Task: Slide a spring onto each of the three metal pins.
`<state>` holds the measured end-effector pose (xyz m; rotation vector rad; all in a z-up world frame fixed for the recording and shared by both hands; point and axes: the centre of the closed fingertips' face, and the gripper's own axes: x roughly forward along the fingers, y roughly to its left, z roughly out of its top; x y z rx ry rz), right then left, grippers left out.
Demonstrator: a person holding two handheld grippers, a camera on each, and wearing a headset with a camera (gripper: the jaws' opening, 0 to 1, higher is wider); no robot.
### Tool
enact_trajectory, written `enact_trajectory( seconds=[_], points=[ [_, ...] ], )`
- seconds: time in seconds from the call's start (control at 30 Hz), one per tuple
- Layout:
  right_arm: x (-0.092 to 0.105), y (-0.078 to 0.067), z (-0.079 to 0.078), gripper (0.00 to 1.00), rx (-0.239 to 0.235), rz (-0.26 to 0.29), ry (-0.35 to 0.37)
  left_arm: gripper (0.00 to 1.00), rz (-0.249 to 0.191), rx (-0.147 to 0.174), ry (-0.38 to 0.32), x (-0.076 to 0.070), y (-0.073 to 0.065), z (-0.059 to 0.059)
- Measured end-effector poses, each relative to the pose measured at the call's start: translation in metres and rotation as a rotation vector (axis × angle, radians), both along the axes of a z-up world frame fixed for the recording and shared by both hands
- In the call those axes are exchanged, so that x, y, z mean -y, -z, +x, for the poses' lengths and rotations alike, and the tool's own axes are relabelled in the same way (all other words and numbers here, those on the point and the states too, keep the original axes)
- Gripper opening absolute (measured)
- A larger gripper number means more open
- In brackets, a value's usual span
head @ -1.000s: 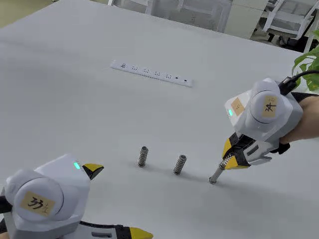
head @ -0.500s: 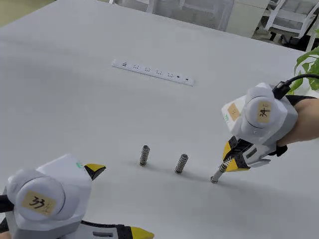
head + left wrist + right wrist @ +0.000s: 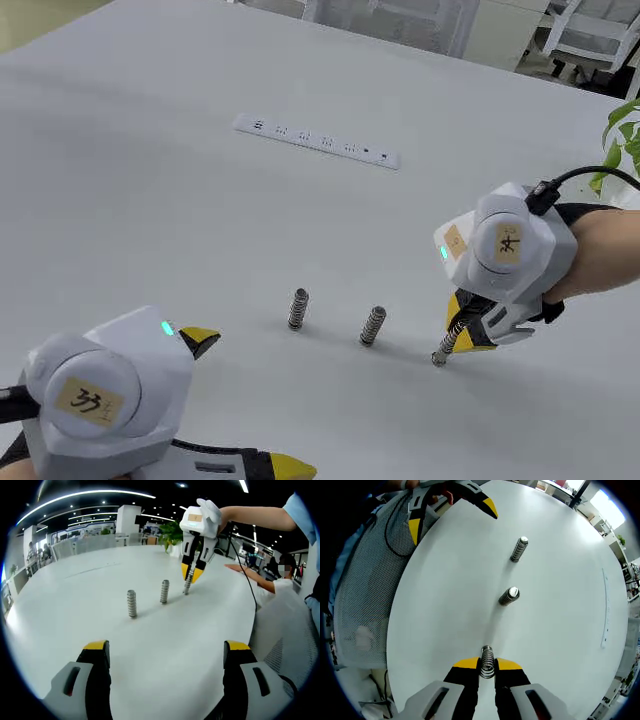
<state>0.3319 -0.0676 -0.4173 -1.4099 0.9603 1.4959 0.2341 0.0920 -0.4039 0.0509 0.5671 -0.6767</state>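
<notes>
1. Right now the right gripper (image 3: 462,335) sits over the third pin (image 3: 440,356), jaws pinching the third spring (image 3: 456,332) by its upper coils. The right gripper view shows the coil clamped between the yellow tips, with the pin end centred inside it.
2. This spring is threaded on but not seated: the lower part of the pin is bare above the bench (image 3: 150,220). Pin and spring lean up toward the gripper. My read is that the gripper is held along the pin's axis so the coils don't bind.
3. The first spring (image 3: 298,308) and second spring (image 3: 373,325) stand on their own pins in a row with the third, each apart from its neighbour and slightly tilted. Both look done.
4. The left gripper (image 3: 245,405) is low at the near edge, well apart from the row, jaws spread wide with nothing between them. It is probably parked there to stay clear of the right gripper's path.
5. Judgement: this is the last of three. The next move calls for a push straight down the axis, then a release.
6. Risks: side load could tip the pin, since I can't tell how it's fixed to the bench. A compressed spring could also jump on release.
7. The power strip (image 3: 316,141) lies far across the bench and isn't involved.
</notes>
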Motion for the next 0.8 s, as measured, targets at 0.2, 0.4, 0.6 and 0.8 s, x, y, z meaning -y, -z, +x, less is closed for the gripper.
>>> enact_trajectory(
  seconds=[0.2, 0.4, 0.6, 0.8],
  points=[
    [-0.001, 0.006, 0.000, 0.08, -0.005, -0.008, -0.002, 0.93, -0.003, -0.002, 0.003, 0.001, 0.000, 0.000],
    [-0.002, 0.011, 0.001, 0.08, -0.010, -0.014, 0.002, 0.93, -0.006, -0.007, 0.006, 0.001, 0.001, -0.001],
    [-0.001, 0.017, 0.001, 0.08, -0.008, -0.019, 0.002, 0.93, -0.006, -0.012, 0.008, 0.001, 0.002, -0.001],
    [0.000, 0.017, 0.002, 0.08, -0.003, -0.016, 0.004, 0.93, -0.006, -0.013, 0.011, 0.001, 0.002, -0.001]
  ],
)
